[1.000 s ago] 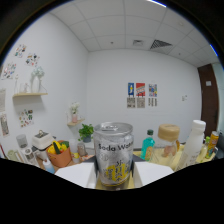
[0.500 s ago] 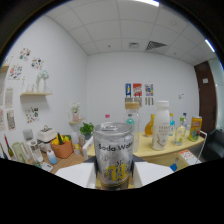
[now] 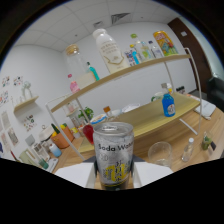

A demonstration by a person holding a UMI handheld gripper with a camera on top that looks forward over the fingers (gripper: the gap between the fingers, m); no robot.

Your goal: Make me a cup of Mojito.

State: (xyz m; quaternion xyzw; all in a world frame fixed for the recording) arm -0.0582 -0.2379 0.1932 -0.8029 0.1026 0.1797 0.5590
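Note:
A silver can labelled "Soda Water", with a yellow band low on it, stands upright between my gripper's two white fingers. Both fingers press on its sides, so the gripper is shut on the can. Just beyond the right finger, an empty clear glass cup sits on the wooden table. A small clear bottle stands to the right of the cup. The can's base is hidden behind the gripper body.
A two-level wooden shelf rises beyond the can. Its top board holds a large white bottle, a jar and several smaller bottles. A blue bottle, a red cup and an orange pot are lower down.
The view has tilted and swung toward the shelf, which now looms closer and slanted. The table with the glass cup has come into sight. The can stays held between the fingers.

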